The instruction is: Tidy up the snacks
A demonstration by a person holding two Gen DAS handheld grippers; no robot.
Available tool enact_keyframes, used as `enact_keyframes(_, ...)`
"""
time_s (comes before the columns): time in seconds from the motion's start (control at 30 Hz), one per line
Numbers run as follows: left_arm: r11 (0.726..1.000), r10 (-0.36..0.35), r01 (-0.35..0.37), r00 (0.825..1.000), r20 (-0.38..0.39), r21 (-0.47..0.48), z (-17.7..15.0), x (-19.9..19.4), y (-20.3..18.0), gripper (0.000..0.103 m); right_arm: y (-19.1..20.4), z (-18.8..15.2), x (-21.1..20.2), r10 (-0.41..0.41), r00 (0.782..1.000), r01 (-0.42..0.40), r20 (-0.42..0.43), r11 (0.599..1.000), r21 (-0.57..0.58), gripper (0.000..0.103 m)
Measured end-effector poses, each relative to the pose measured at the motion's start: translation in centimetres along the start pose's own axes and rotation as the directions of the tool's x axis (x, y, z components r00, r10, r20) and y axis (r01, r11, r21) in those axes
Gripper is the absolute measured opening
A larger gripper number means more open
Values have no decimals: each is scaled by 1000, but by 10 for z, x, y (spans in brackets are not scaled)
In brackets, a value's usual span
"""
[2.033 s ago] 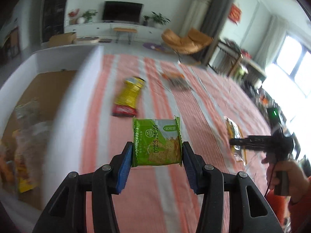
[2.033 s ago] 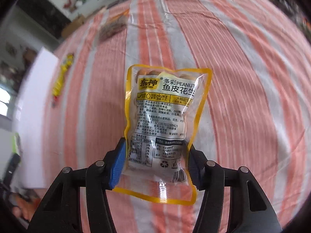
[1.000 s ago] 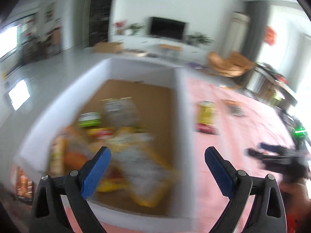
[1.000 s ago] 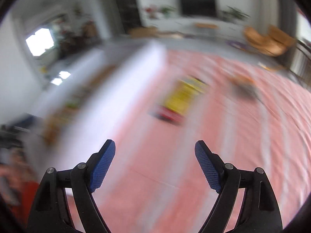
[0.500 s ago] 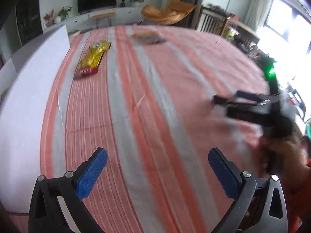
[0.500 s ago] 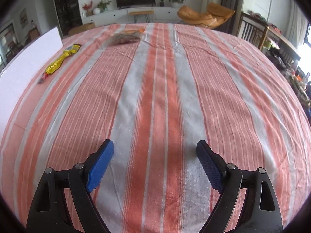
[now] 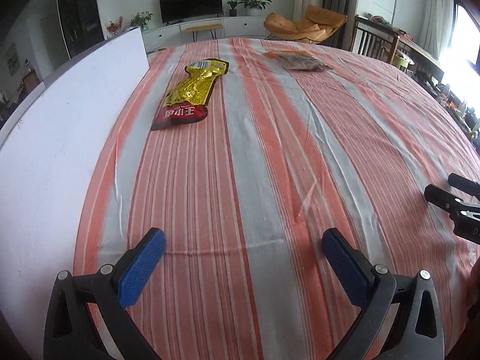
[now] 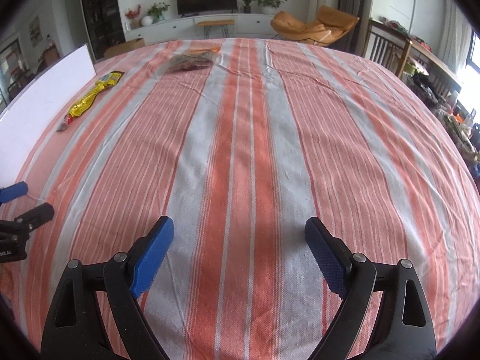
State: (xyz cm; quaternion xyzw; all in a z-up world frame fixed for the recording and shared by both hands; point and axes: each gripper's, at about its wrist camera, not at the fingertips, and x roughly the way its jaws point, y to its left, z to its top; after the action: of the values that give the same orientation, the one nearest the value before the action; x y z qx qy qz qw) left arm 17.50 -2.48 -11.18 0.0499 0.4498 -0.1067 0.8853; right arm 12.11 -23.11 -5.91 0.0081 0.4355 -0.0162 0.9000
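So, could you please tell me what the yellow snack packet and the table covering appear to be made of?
The yellow snack packet looks like glossy metallised plastic film: it is crinkled and catches bright highlights. The table covering looks like matte woven cloth, probably cotton: fine ribbed orange and grey stripes, soft wrinkles and no shine.
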Motion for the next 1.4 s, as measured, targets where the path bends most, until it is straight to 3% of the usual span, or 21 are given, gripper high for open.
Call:
enact_keyframes(0.9, 1000, -8, 8, 1000, -12, 4, 4, 0, 0, 103, -3, 0, 2, -11, 1000, 11, 1, 1000, 14, 91)
enact_keyframes(1.0, 998, -37, 44, 983, -178, 38, 33, 14, 3, 103, -3, 0, 2, -10, 1000, 10, 1, 1000, 14, 91)
enact_keyframes(1.03, 998, -49, 55, 980, -192, 27, 48, 17, 7, 103, -4, 0, 2, -10, 1000, 10, 1, 1000, 14, 91)
enact_keyframes(1.17, 996, -76, 72, 993, -95, -44, 119, 22, 33, 103, -3, 0, 2, -9, 1000, 9, 1, 1000, 14, 91)
enact_keyframes(1.3, 993, -83, 68, 983, -165, -98, 163, 71, 52, 101, -4, 0, 2, -7, 1000, 7, 1, 1000, 15, 92)
enact_keyframes(1.4, 995, -40, 20, 979, -201, -99, 168, 100, 58, 89, -3, 0, 1, -8, 1000, 8, 1, 1000, 15, 92)
